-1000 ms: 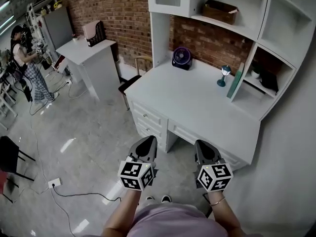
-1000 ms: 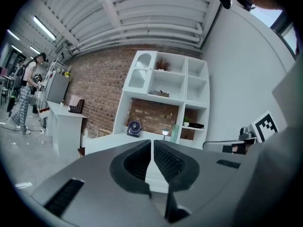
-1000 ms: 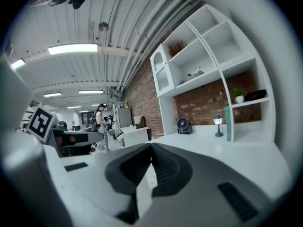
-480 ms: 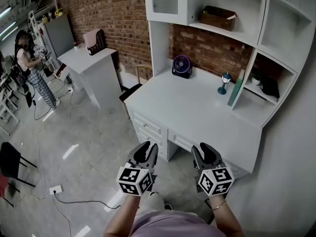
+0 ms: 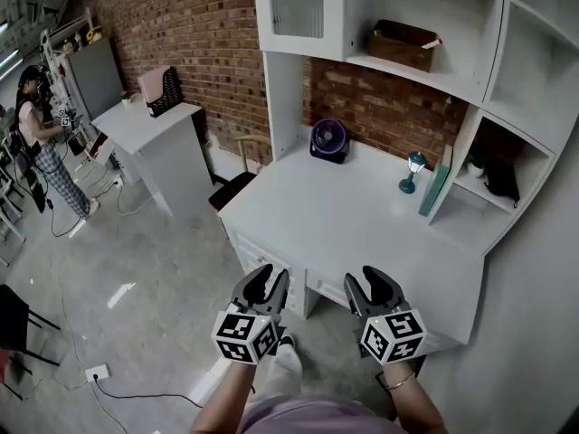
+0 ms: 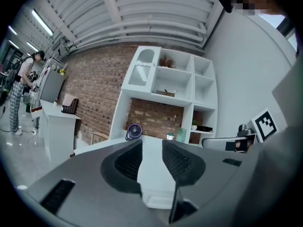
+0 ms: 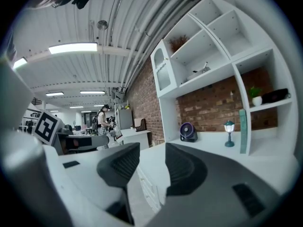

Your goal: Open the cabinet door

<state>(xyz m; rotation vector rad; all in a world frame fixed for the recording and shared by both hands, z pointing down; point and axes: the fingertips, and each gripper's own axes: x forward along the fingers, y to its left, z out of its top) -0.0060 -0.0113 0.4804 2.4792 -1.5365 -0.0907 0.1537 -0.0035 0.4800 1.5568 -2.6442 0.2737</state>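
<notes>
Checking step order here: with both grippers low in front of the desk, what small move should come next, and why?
Probably lift the left gripper toward the glass-fronted cabinet door, which looks shut, high above the left end of the desk. It and the right gripper sit low by the desk's front edge, far from the door; their jaws have just been opening, with nothing between them.

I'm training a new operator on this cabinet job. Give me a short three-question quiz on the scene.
1. True or false: the glass cabinet door is shut.
2. Which stands on the desk? A kettle; B purple fan; C laptop.
3. What is between the jaws of the left gripper and the right gripper?
Key: 1 true. 2 B. 3 Nothing; both are open, and their jaws have just been opening.
</notes>
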